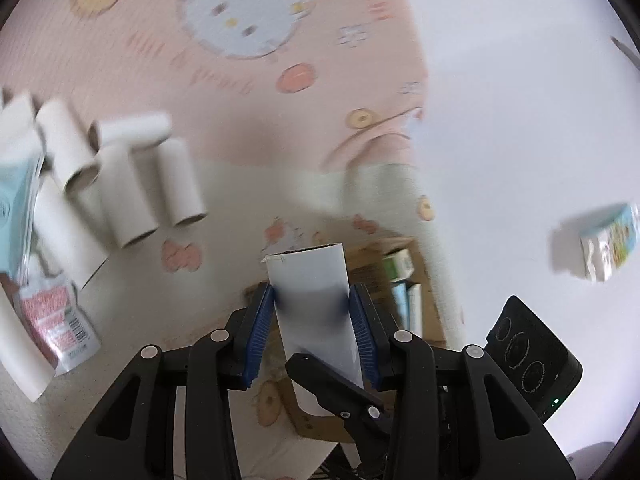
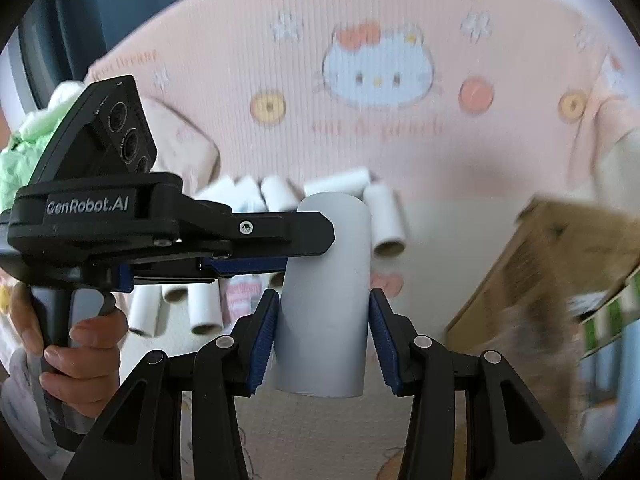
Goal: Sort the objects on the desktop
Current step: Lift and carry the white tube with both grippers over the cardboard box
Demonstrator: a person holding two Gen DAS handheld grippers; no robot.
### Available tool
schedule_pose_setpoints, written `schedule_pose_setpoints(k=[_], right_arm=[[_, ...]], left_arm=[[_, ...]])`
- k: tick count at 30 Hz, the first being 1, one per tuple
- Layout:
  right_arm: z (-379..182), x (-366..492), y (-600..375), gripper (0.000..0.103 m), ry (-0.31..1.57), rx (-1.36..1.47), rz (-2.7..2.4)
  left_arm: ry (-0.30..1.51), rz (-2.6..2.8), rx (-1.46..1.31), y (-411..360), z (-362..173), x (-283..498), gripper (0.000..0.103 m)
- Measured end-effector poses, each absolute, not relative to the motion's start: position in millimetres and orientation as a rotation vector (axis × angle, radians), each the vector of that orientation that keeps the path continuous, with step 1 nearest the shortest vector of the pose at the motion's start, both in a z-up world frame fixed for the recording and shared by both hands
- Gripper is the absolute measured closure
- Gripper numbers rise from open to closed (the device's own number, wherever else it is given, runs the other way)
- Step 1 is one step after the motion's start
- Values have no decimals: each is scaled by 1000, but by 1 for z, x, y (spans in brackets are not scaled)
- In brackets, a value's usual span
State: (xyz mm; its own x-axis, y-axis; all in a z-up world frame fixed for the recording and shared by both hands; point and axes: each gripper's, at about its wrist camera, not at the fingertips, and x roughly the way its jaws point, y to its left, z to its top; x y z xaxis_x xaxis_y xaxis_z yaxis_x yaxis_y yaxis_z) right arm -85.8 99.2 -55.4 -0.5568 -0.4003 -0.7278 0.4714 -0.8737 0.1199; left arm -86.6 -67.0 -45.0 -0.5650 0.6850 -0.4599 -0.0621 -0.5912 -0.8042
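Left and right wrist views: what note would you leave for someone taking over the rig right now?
Left gripper: shut on the grey tube.
Right gripper: pads flank the same tube; grip unclear.
Tube pile lies on the pink mat. The cardboard box holds cartons; a small carton sits apart.
Done: cannot tell.
Left: likely place this tube, then sort the pile and carton.

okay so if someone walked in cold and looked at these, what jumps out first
A white cardboard tube dead centre, held from both sides: the left gripper clamps its top while the right gripper closes around its middle. Behind lies a pile of tubes on a pink cat-print mat.
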Motion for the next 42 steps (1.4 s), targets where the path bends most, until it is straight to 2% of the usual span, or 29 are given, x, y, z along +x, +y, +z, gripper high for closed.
schedule_pose_setpoints(k=[5, 11, 21, 26, 32, 35, 38, 42], right_arm=[[-29, -80, 111, 60, 168, 1041, -2448], [-10, -76, 129, 60, 191, 1052, -2464], [31, -76, 163, 60, 200, 1061, -2507], [39, -96, 185, 60, 153, 1174, -2469], [32, -108, 215, 61, 113, 1240, -2466], [33, -102, 230, 62, 93, 1207, -2480], [32, -98, 236, 62, 74, 1197, -2465], [22, -99, 235, 62, 136, 1252, -2473]], left_arm=[[-985, 2198, -1085, -51, -16, -87, 60], [-776, 2249, -1070, -21, 19, -89, 60], [-607, 2255, -1016, 21, 62, -102, 60], [-486, 2258, -1007, 50, 74, -112, 60], [-470, 2175, -1082, 78, 64, -134, 59], [-517, 2090, -1143, 90, 50, -149, 52], [-629, 2012, -1203, 99, 31, -163, 53], [-590, 2026, -1255, 116, 21, -168, 57]])
